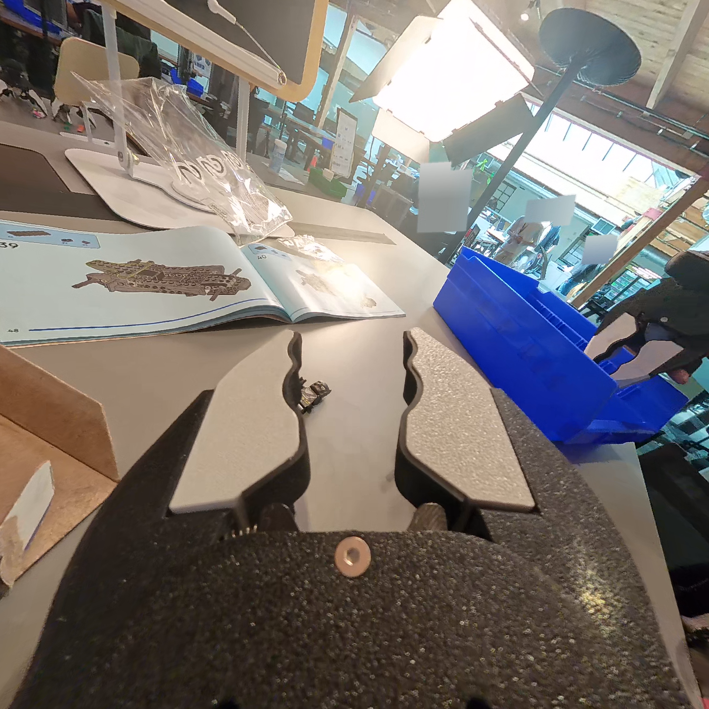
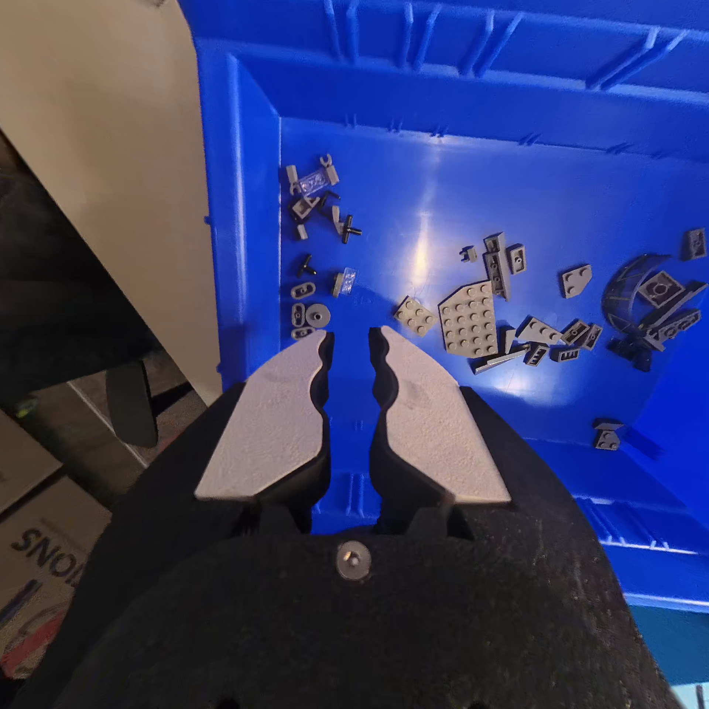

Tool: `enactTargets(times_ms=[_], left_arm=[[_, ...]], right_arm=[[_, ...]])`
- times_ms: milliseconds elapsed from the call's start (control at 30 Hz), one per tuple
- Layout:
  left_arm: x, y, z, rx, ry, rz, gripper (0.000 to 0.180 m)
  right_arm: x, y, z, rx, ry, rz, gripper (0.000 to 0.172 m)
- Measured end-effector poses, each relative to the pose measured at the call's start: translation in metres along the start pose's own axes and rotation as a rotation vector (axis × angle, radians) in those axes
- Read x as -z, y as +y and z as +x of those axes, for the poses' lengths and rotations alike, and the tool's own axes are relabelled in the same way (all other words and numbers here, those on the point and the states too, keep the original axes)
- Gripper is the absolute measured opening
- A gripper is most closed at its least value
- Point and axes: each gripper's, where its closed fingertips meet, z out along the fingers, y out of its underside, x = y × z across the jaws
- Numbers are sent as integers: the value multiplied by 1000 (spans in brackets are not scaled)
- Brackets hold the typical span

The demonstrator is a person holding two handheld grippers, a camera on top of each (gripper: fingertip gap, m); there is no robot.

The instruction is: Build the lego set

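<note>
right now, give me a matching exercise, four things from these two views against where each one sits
Things:
1. open light-blue instruction booklet
2. small dark toy figure
3. large grey studded plate
4. crumpled clear plastic bag

Places:
A. on the floor of the blue plastic bin
B. on the grey table between the open left gripper fingers
C. over the white stand base
D. flat on the table, beyond the left gripper

Pairs: 1-D, 2-B, 3-A, 4-C

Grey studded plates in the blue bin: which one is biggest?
The wide grey plate with clipped corners; the small six-stud plate beside it is far smaller.
</note>
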Motion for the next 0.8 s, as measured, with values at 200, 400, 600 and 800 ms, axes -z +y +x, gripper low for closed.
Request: enactTargets(times_ms=[200, 400, 600, 800], left_arm=[[-4, 4, -4, 4, -32, -32, 51], [-10, 10, -8, 0, -68, -84, 52], [-11, 10, -11, 7, -84, -88, 52], [-10, 9, -11, 8, -89, -72, 52]], right_arm=[[6, 0, 3, 95, -64, 47, 19], [14, 1, 10, 119, -69, 123, 19], [12, 7, 15, 106, -71, 132, 19], [11, 6, 15, 108, -72, 121, 19]])
